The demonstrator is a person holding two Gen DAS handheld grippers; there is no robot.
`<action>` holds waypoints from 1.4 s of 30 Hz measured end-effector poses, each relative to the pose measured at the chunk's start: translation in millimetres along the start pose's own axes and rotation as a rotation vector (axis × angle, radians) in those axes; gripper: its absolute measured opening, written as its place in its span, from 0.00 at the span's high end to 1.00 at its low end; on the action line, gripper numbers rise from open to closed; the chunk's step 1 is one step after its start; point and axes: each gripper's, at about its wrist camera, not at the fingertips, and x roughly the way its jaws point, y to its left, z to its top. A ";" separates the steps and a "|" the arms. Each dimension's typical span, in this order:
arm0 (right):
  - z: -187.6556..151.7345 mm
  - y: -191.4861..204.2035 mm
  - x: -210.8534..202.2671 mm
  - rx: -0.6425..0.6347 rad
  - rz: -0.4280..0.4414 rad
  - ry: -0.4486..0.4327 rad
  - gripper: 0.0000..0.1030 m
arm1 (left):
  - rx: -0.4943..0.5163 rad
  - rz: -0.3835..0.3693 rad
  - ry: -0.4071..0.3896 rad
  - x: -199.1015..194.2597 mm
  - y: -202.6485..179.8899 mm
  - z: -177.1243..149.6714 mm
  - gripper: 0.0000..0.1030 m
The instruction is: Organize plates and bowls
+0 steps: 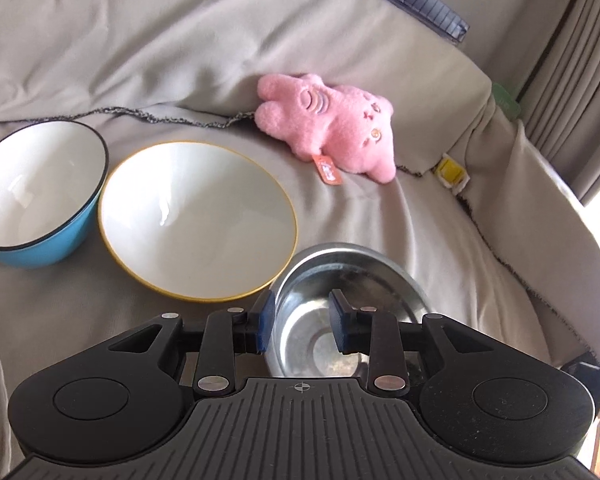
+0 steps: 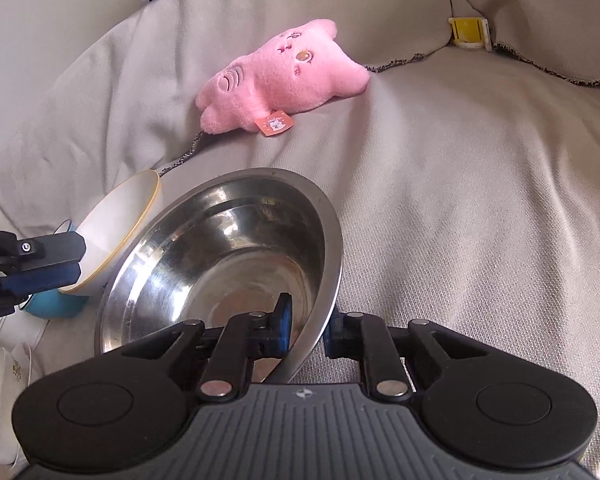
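Across a sofa draped in grey cloth (image 1: 180, 60), three bowls are sitting: blue bowl (image 1: 40, 188), yellow-rimmed bowl (image 1: 196, 220), steel bowl (image 2: 220, 264). One pink plush (image 1: 332, 124) is lying behind them, clear of the way. Lower centre, the right hand-held gripper (image 2: 306, 328) is clamping the steel bowl's tilted rim. The left hand-held gripper (image 1: 302, 324) is hanging apart over it, gripping nothing.

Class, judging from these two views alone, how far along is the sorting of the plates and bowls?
Done: nothing is stacked yet; the blue bowl and yellow-rimmed bowl sit side by side on the cloth.
In hand: the right hand-held gripper is shut on the steel bowl rim; the left hand-held gripper is open above it.
Left: nesting the bowls and sorting the white plates.
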 end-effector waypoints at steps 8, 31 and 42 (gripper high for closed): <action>1.3 -3.7 0.2 0.019 0.016 0.002 0.85 | 0.117 0.086 -0.002 27.7 -19.0 -1.7 0.72; 1.3 -5.8 -2.6 0.029 -0.007 -0.017 0.85 | 0.018 0.117 0.075 46.6 -7.9 -23.3 0.72; 12.0 -9.9 5.6 0.046 -0.077 -0.076 0.83 | 0.074 0.105 0.099 70.5 -15.2 -34.8 0.70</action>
